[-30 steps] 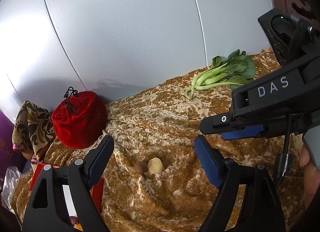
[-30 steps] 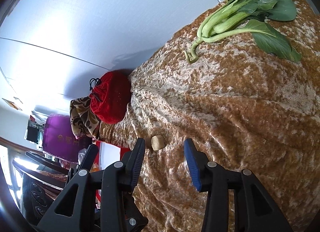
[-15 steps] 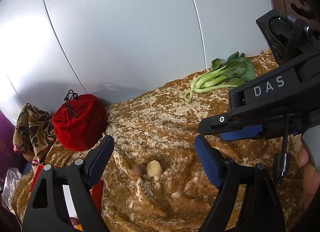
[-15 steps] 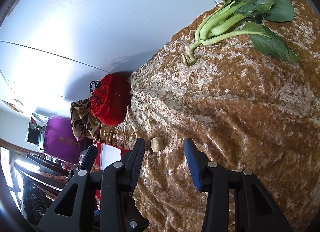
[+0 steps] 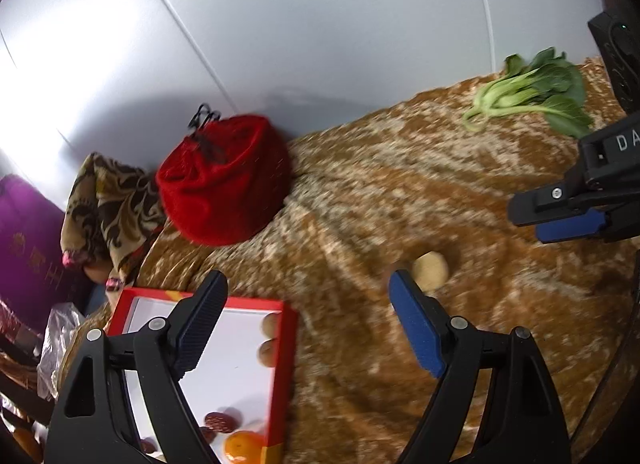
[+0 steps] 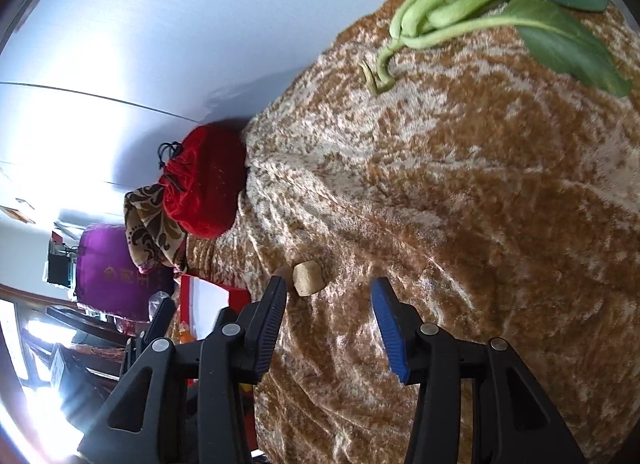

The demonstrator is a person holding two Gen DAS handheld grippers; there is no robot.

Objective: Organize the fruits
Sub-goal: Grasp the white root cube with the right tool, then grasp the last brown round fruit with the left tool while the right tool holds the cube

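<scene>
Moved: since a moment ago my left view has swung left and dipped, so the box [image 5: 286,344] now shows at lower left and the tan lump [image 5: 431,270] sits right of centre.
Left gripper [image 5: 308,320]: I see its jaws wide, nothing between them, hovering over the box's near corner and the gold cloth [image 5: 360,384].
Right gripper [image 6: 328,304]: jaws narrower and opening as I watch, empty, above the cloth; in the left view its blue pad pokes in at right.
Box: red rim, white floor; an orange [image 5: 244,446], dark red fruits [image 5: 219,421] and two brown round ones [image 5: 269,338] lie inside.
Lump: on the cloth, just beyond my left gripper's blue finger [image 5: 416,328]; in the right view a small brown fruit [image 6: 285,273] touches its left side.
Pouch [image 5: 224,184]: red, drawstring, further back against the wall [image 5: 320,24], a patterned cloth [image 5: 108,208] beside it.
Greens [image 5: 532,92]: far right, well apart from the fruit.
</scene>
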